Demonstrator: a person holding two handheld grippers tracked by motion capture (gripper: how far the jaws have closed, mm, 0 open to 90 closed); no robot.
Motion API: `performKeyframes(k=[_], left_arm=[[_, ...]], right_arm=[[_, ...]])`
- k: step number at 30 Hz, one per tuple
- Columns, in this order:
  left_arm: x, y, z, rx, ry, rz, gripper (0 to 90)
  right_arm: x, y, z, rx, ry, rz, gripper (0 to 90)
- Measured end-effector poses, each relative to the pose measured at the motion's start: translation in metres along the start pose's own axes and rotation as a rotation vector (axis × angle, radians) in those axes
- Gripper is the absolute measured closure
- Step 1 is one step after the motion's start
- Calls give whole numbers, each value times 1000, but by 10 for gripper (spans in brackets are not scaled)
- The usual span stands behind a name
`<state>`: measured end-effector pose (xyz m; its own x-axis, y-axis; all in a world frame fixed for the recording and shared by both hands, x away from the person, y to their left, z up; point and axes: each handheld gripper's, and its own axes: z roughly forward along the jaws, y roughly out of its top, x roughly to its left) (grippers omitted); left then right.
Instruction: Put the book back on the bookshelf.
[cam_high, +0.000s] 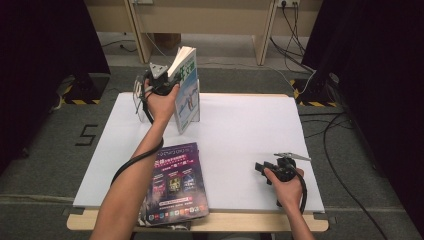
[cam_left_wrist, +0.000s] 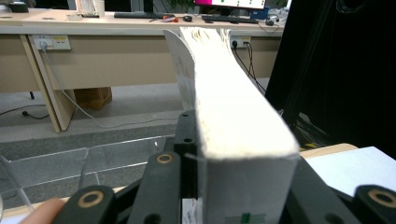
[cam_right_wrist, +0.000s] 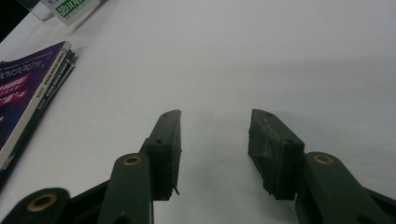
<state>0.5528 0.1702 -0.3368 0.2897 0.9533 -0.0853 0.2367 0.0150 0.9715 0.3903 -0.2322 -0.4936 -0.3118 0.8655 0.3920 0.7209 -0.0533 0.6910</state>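
We have the left gripper (cam_high: 167, 82) clamped on a thick paperback book (cam_high: 187, 95), upright beyond the magazine (cam_high: 176, 182); it is heavy and floppy, so we grip near the spine. Right gripper (cam_right_wrist: 214, 140) sits apart.

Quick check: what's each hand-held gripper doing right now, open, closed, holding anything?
Left hand-held gripper: closed on the thick book, held upright at the table's far edge.
Right hand-held gripper: open, empty, over the bare white table.
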Motion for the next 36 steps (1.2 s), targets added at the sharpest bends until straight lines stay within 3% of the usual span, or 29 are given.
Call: performKeyframes(k=[4,6,10,12,15,17,22,25,36], left_arm=[[-1,0,-6,19,-23,59,698],[0,2,-6,32,-48,35,673],[-1,3,-7,42,-53,31,639],[0,4,-8,39,-66,4,635],[2,8,-10,28,-102,-72,606],[2,10,-10,30,-112,-91,582],[-1,17,-6,39,-82,-62,537],[-2,15,-1,55,-60,-75,510],[-4,10,6,104,-13,-81,607]], right_arm=[[-1,0,0,0,0,0,543],[0,0,0,-1,-1,0,542],[0,0,0,-1,-4,0,540],[0,0,0,-1,-3,-2,541],[0,0,0,-1,-1,-1,541],[0,0,0,1,-1,0,540],[0,1,0,1,-2,-1,538],[0,1,0,3,-2,3,536],[0,1,0,4,1,4,535]])
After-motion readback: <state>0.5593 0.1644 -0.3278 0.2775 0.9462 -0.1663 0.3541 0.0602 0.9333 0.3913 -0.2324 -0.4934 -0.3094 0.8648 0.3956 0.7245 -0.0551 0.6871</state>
